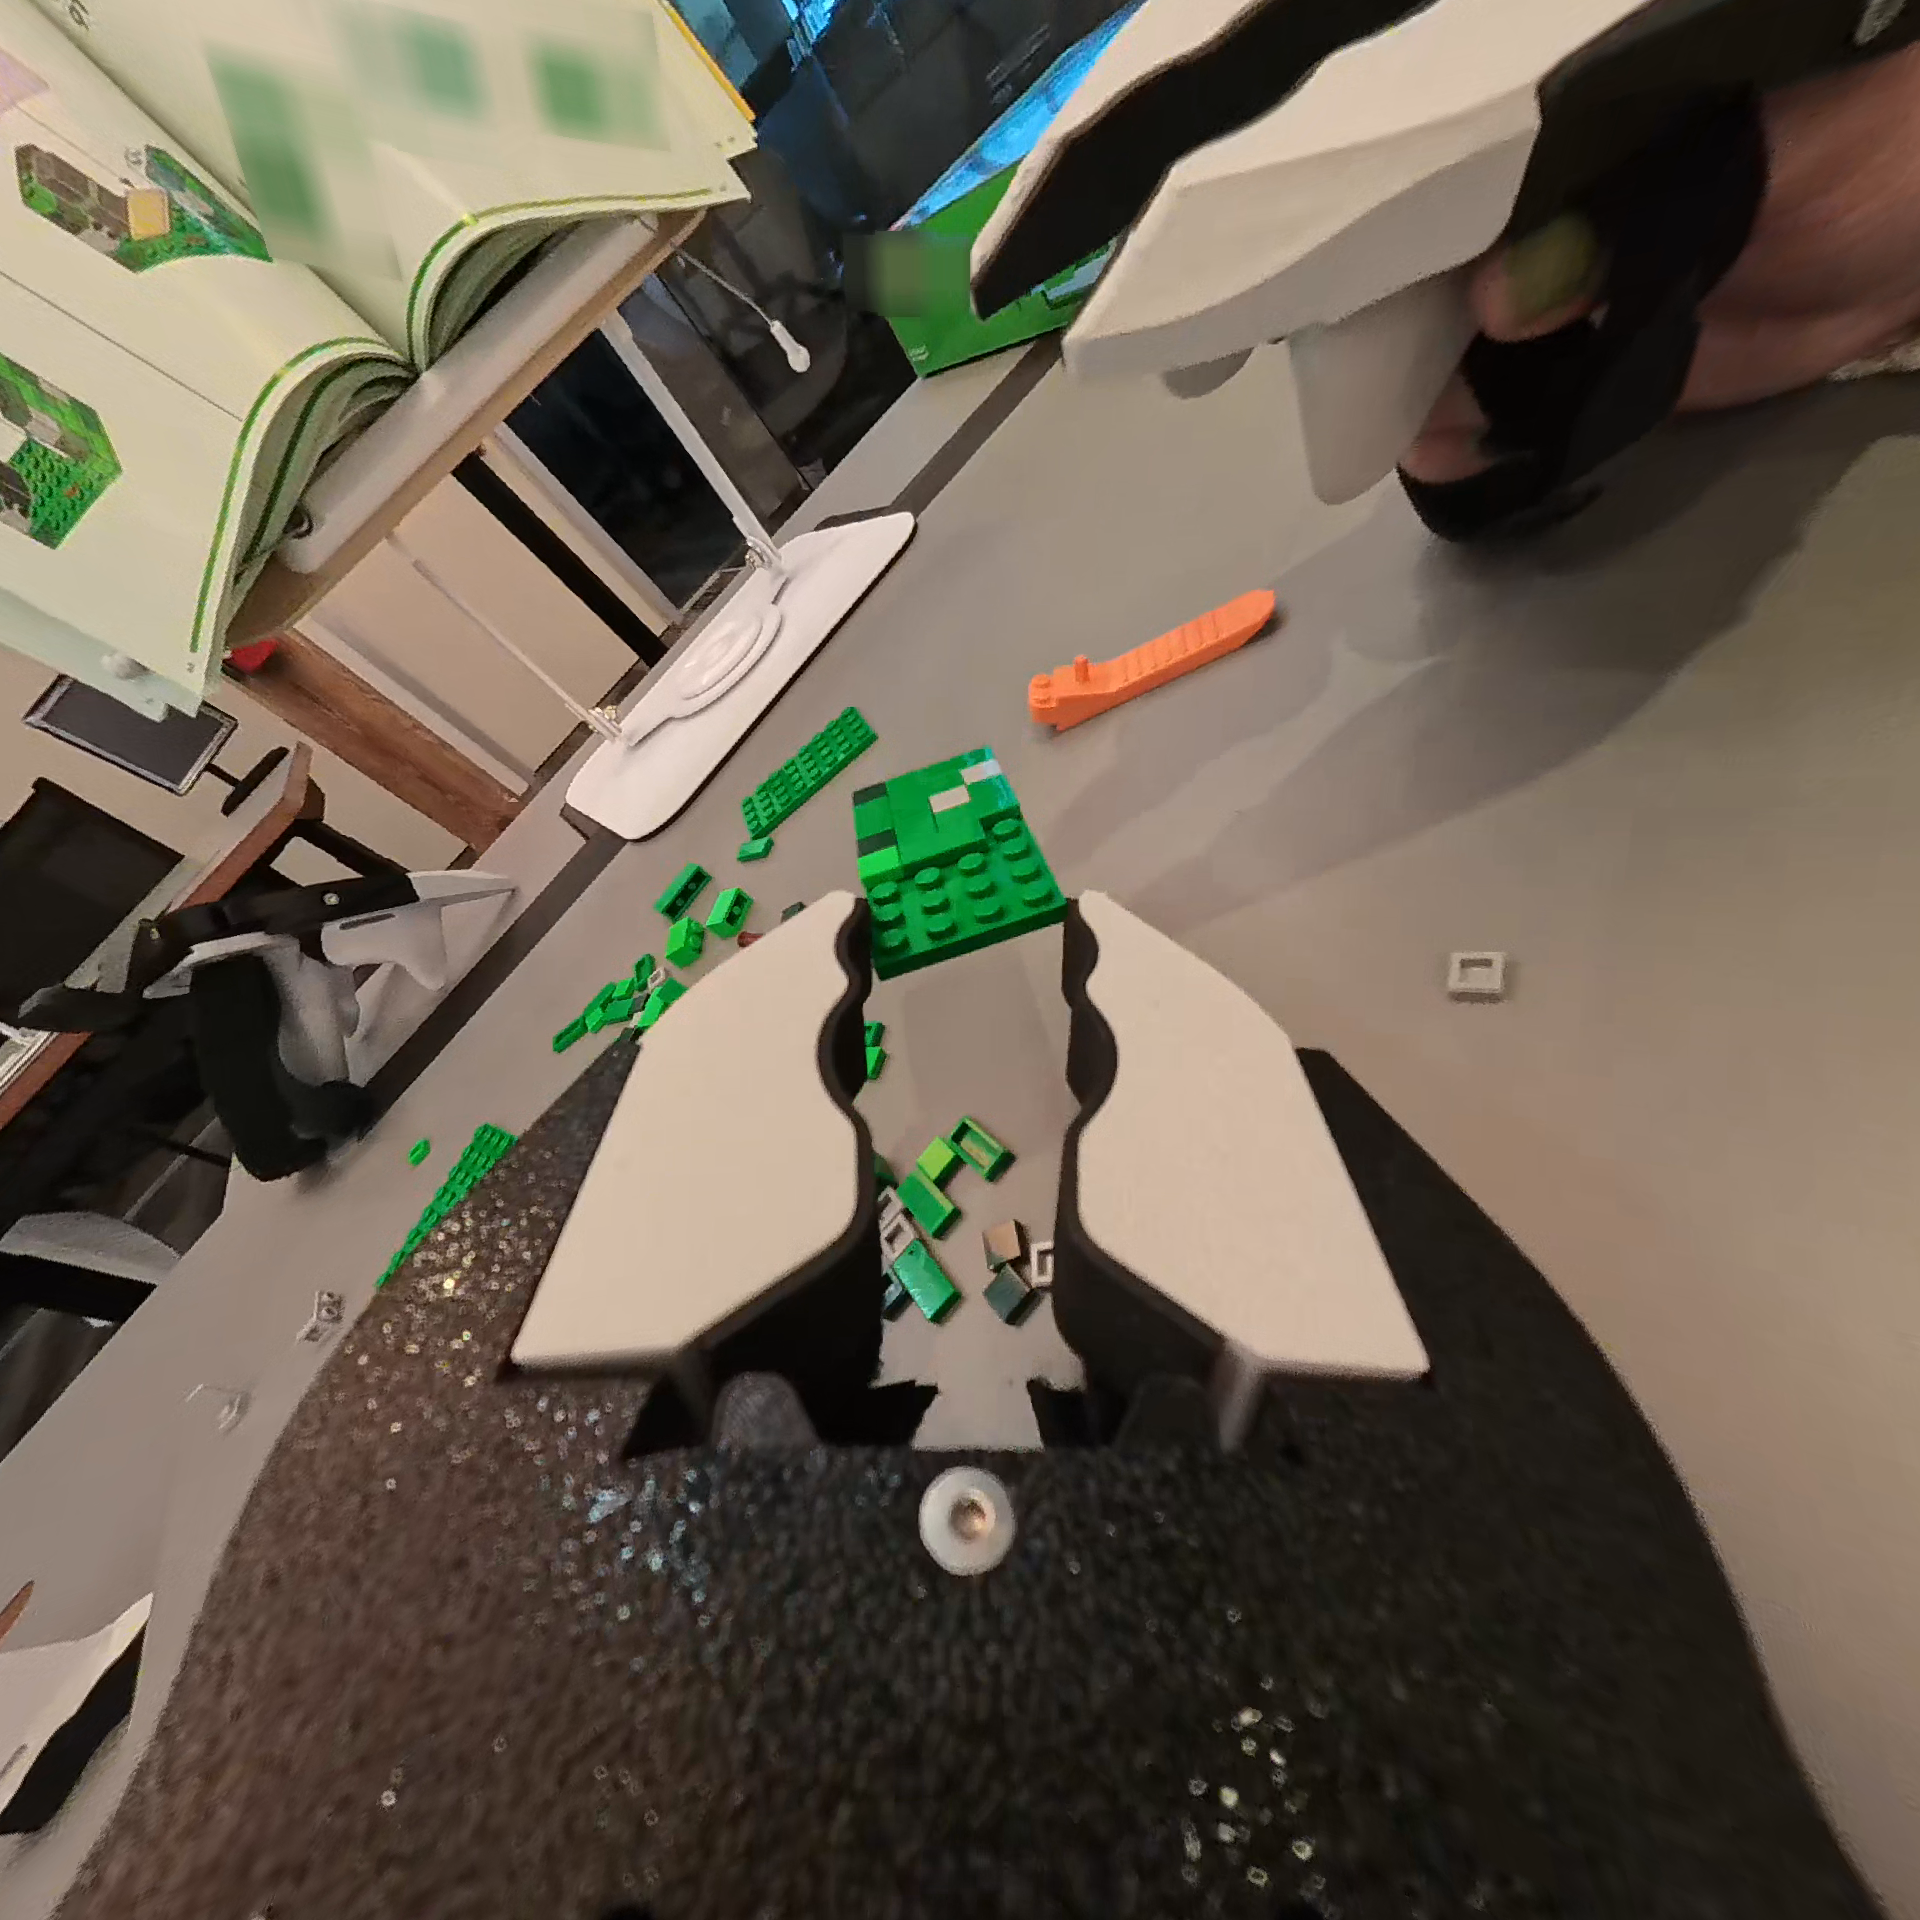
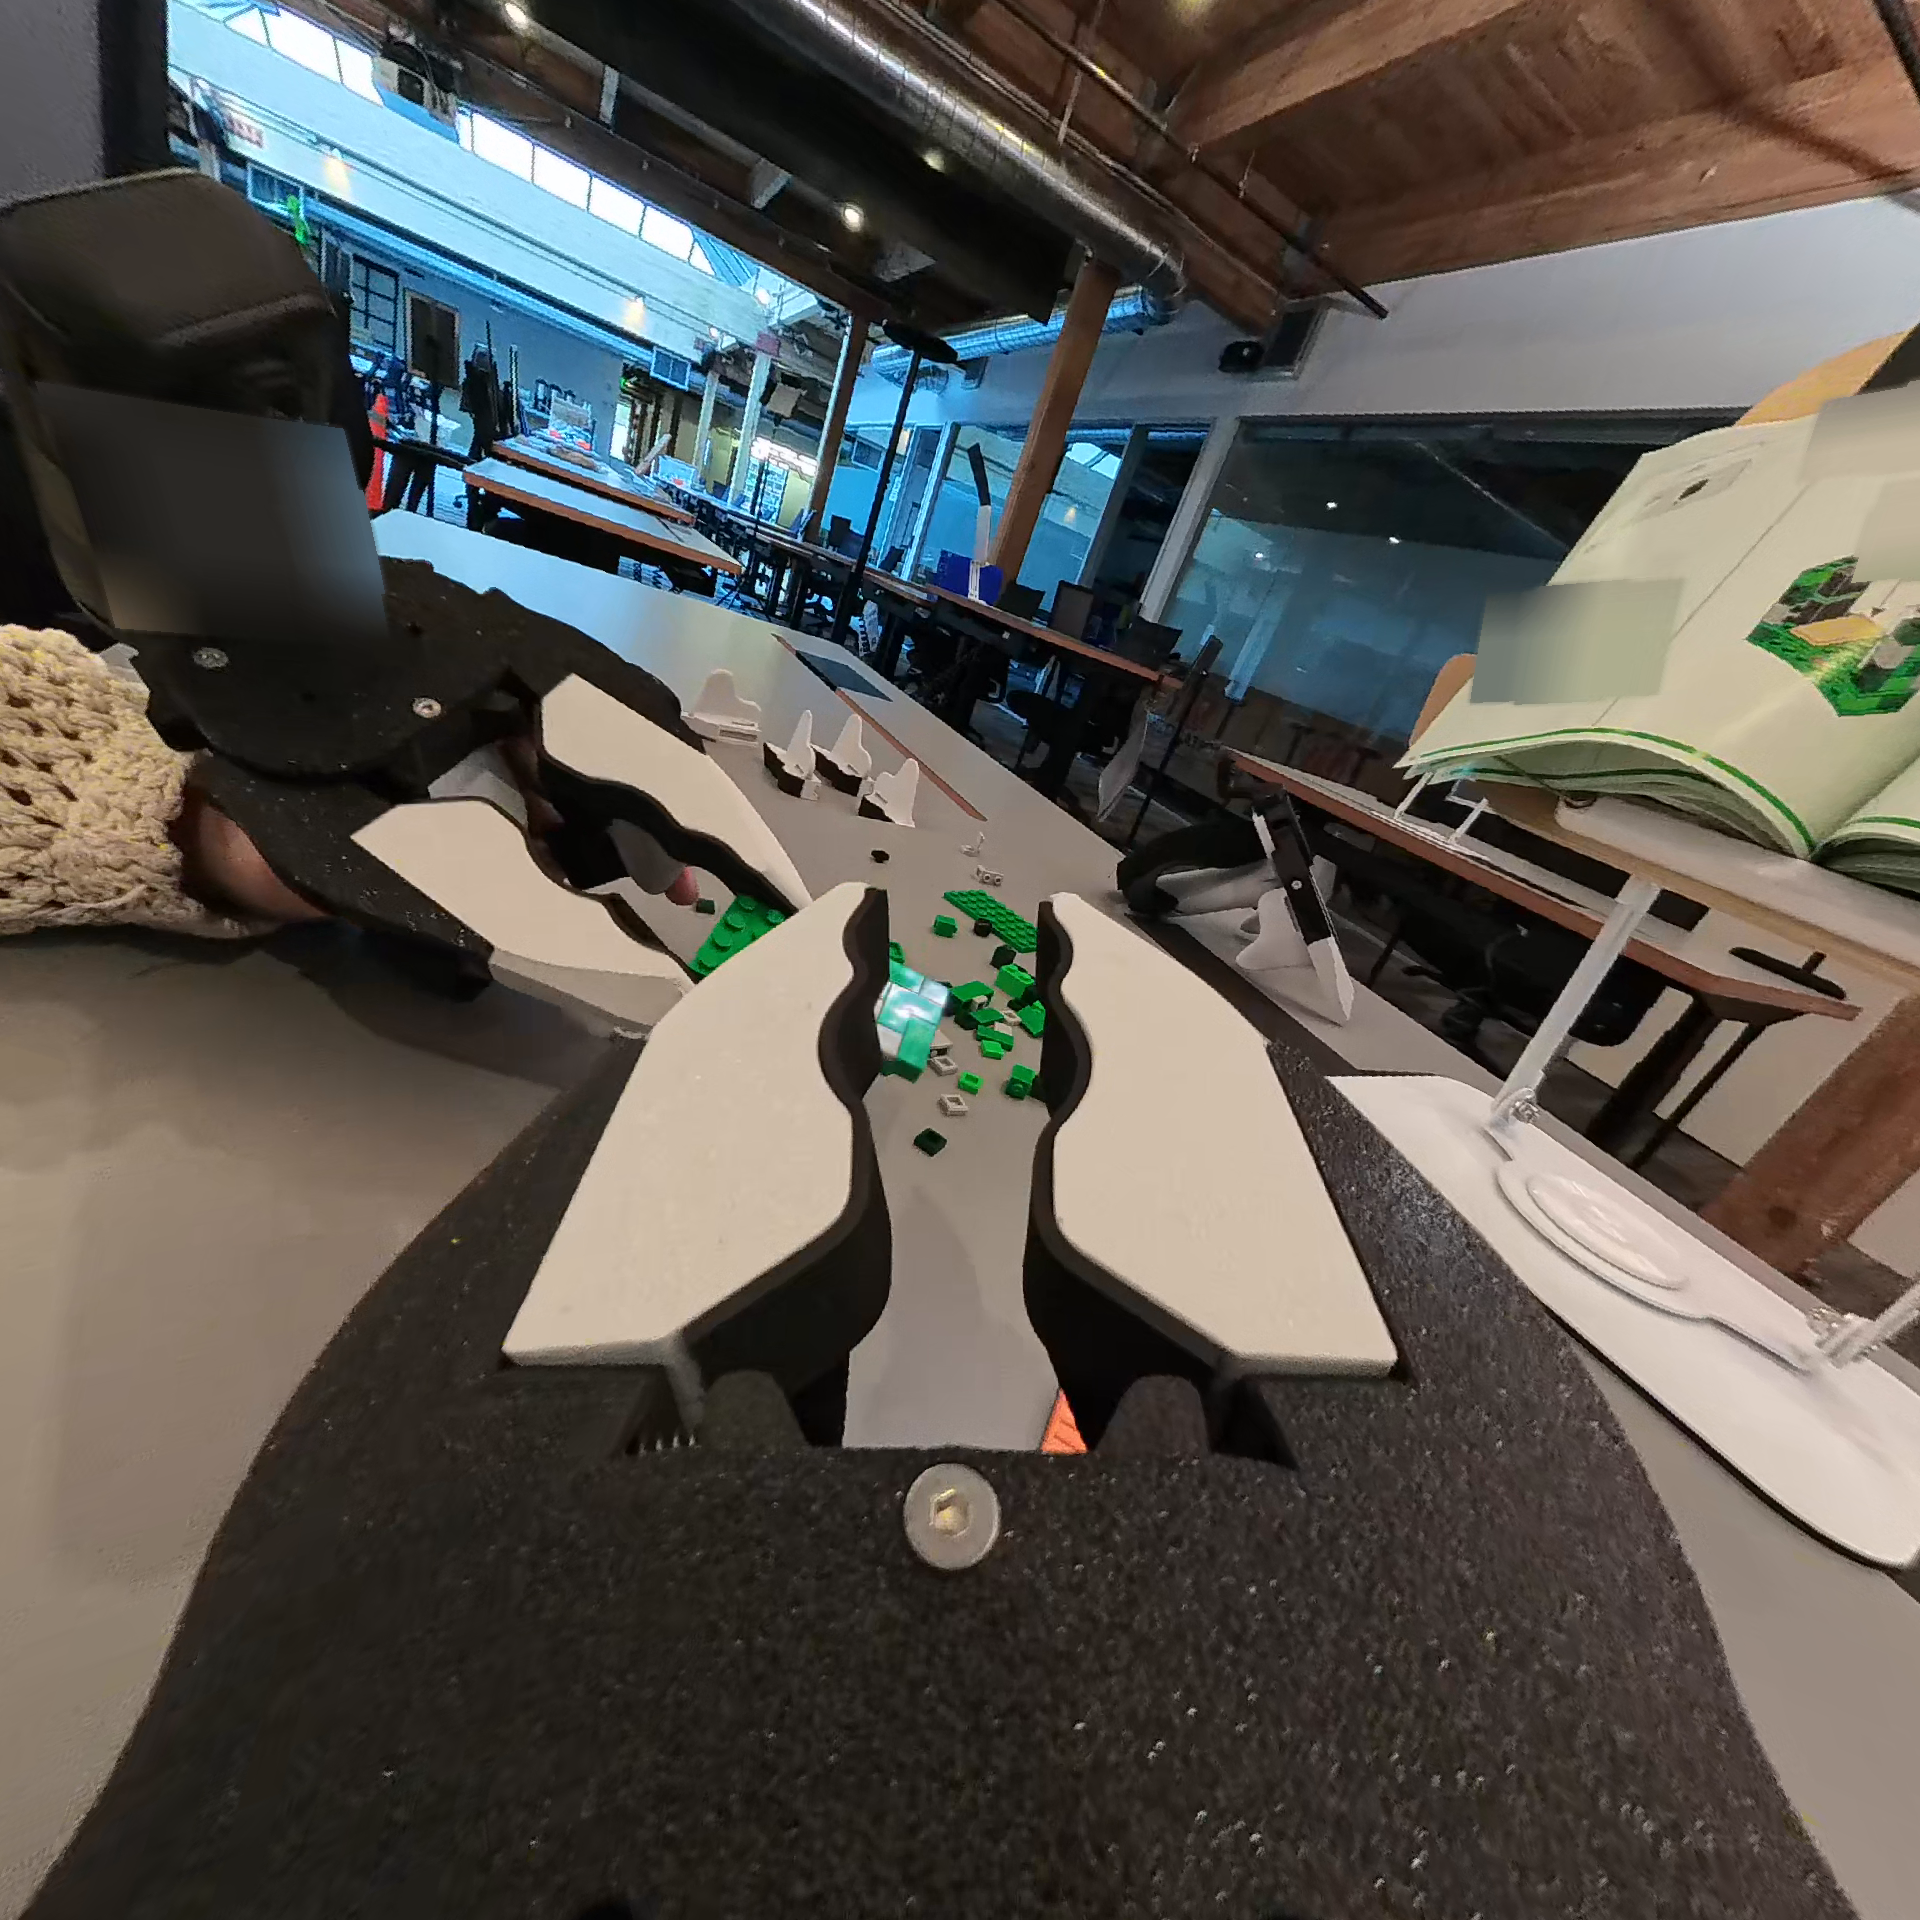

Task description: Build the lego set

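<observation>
A green lego build with studs on its near half and smooth tiles on its far half sits on the grey table. My left gripper is open and empty, its tips just short of the build. Loose green and grey pieces lie between its fingers. My right gripper hovers open at the upper right. In the right wrist view my right gripper is open and empty above the table; loose green pieces show between its fingers. The left gripper sits left, at the build's studded part.
An orange brick separator lies beyond the build. A long green plate and a small grey tile lie nearby. An open instruction book rests on a white stand. A spare gripper lies at the table's left edge. One gripper's finger ends stand about 9 cm off the other's. The small grey tile lies around 7 cm away from my left fingertips.
</observation>
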Demonstrator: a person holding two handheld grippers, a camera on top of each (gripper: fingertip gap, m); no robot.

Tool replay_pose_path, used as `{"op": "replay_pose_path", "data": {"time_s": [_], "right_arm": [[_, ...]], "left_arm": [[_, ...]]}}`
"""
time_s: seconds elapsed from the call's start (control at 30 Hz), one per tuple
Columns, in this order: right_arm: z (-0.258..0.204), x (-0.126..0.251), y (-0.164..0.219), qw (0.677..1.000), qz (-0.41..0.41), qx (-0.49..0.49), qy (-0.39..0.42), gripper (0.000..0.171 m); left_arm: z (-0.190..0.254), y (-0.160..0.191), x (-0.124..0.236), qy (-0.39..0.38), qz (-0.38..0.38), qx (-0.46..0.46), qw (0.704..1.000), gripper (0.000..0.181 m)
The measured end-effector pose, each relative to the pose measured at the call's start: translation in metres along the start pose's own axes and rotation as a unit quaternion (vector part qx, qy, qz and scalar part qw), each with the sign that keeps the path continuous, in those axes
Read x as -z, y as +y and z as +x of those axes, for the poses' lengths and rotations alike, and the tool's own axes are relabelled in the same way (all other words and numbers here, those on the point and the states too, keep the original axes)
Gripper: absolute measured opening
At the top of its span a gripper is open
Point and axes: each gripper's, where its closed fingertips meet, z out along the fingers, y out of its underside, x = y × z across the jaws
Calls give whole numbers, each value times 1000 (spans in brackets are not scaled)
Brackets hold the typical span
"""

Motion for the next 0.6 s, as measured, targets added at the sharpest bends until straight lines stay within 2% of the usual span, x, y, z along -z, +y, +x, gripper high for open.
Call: {"op": "replay_pose_path", "data": {"time_s": [0.6], "right_arm": [[-7, -4, 7, 999, -25, 44, -3, 21]], "left_arm": [[-2, 1, -1, -2, -3, 8, 1000, 35]]}}
